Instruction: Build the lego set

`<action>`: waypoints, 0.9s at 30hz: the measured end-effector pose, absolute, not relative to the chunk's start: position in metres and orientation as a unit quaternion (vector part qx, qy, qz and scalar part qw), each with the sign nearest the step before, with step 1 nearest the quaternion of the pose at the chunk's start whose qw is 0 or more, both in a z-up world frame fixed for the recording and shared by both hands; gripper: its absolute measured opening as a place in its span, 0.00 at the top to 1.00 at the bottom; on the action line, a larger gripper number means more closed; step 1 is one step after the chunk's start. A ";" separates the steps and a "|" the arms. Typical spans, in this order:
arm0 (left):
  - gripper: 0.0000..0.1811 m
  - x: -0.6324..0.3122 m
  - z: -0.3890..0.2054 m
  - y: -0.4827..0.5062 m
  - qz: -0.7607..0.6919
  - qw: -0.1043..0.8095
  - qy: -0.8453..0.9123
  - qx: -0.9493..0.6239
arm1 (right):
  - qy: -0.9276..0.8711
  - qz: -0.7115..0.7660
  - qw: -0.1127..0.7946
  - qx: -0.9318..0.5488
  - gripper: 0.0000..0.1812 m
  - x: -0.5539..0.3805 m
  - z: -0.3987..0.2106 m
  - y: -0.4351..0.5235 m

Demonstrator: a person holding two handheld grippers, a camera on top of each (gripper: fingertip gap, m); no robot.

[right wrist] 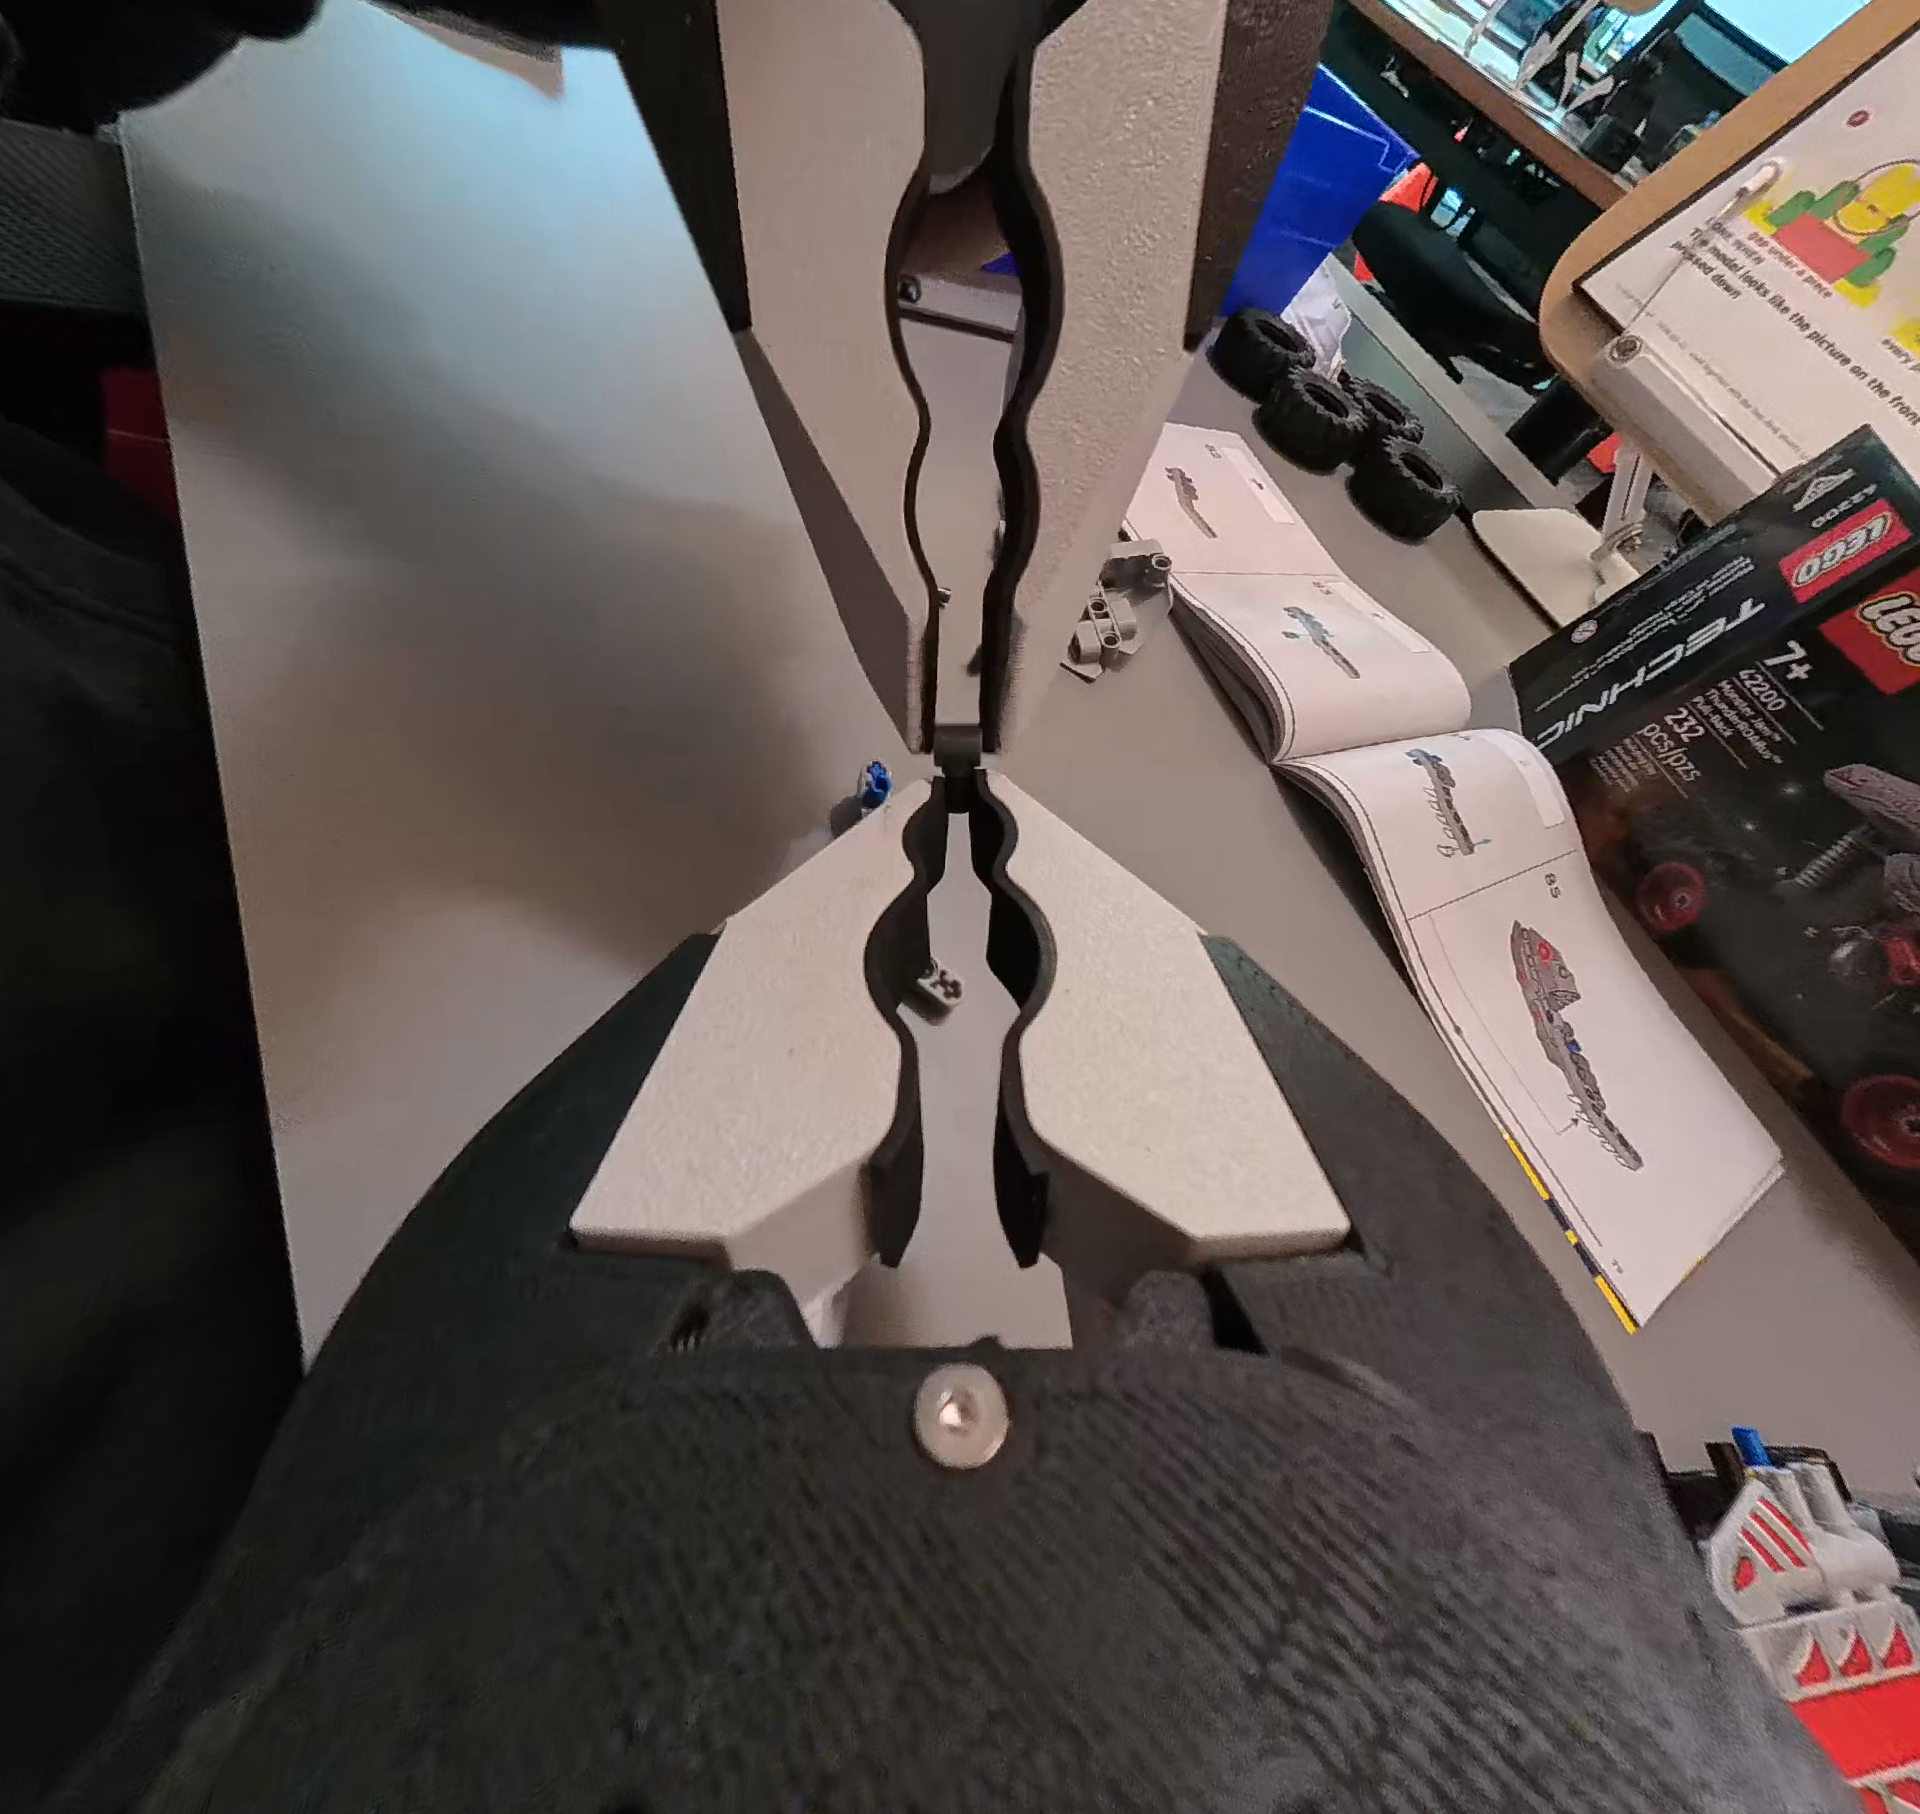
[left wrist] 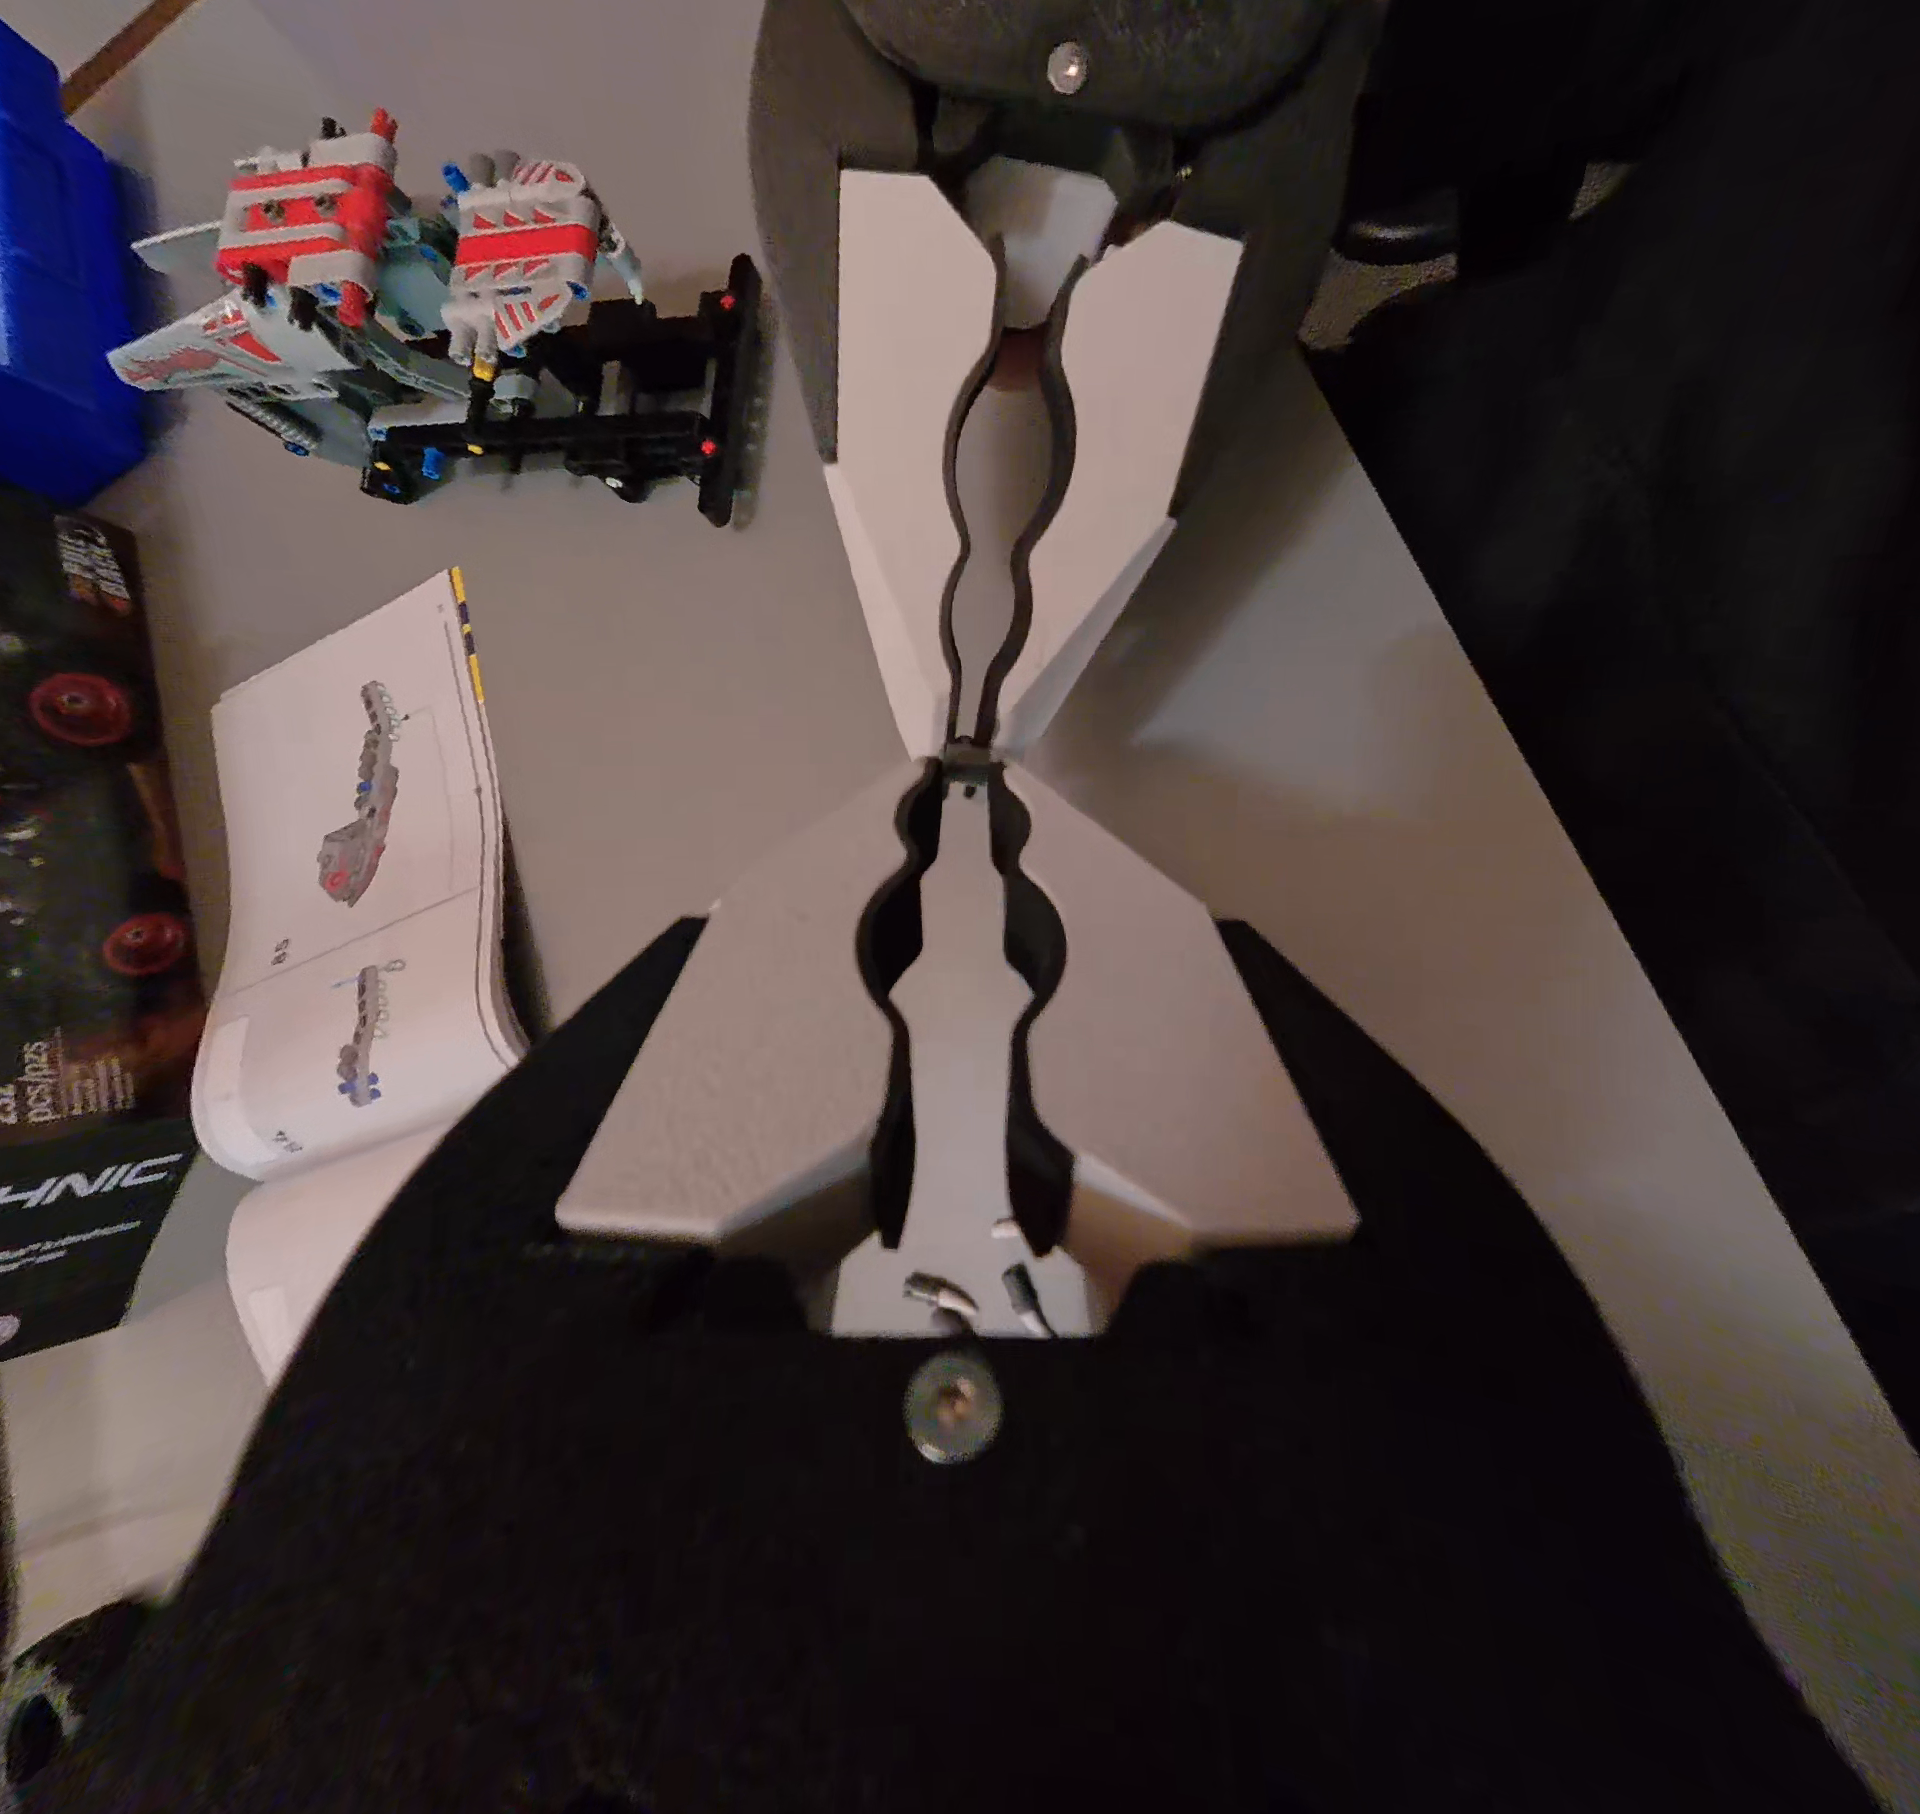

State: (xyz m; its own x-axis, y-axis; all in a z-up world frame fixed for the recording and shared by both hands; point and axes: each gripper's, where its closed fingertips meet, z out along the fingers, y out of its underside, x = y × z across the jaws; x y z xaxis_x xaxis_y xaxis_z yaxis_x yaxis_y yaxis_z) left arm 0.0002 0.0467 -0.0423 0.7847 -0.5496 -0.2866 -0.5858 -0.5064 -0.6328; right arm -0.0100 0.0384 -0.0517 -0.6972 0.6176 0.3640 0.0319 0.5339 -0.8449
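My left gripper (left wrist: 966, 790) and my right gripper (right wrist: 957, 794) meet tip to tip above the white table (left wrist: 665, 621). Both are closed on one small dark lego piece (left wrist: 967, 763), which also shows in the right wrist view (right wrist: 955, 756). The right gripper (left wrist: 971, 725) comes in from the top of the left wrist view. The left gripper (right wrist: 954, 725) does the same in the right wrist view. The partly built red, grey and black model (left wrist: 436, 310) stands at the far left. The open instruction booklet (left wrist: 353, 881) lies beside it.
The lego box (right wrist: 1766, 725) and booklet (right wrist: 1455, 829) lie to the right, with black tyres (right wrist: 1340, 424) behind and a grey piece (right wrist: 1122, 611) nearby. Small loose pieces (right wrist: 876, 785) lie under the grippers. A blue bin (left wrist: 52, 289) stands far left. The table edge (left wrist: 1558, 829) runs close on the right. Only a small space, under 4 cm, lies between the two pairs of fingers.
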 end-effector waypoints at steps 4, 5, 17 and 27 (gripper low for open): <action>0.98 0.000 -0.045 0.045 0.044 0.365 0.353 -0.860 | -0.812 0.435 0.335 -0.197 0.99 -0.010 -0.054 0.038; 0.98 -0.001 -0.047 0.045 0.049 0.361 0.358 -0.860 | -0.813 0.431 0.337 -0.197 0.99 -0.011 -0.055 0.038; 0.98 -0.005 -0.063 0.035 -0.001 0.285 0.297 -0.911 | -0.832 0.439 0.254 -0.223 0.81 -0.008 -0.078 0.044; 0.98 -0.004 -0.081 0.034 0.019 0.163 0.344 -0.924 | -0.884 0.392 0.145 -0.209 0.95 -0.008 -0.109 0.037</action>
State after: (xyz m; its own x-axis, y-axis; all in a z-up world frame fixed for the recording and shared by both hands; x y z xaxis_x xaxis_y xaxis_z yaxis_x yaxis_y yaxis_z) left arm -0.0039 0.0343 -0.0807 0.7624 -0.6302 -0.1470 -0.6425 -0.7100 -0.2884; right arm -0.0076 0.0375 -0.1091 -0.8704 0.4836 0.0921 0.2568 0.6057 -0.7531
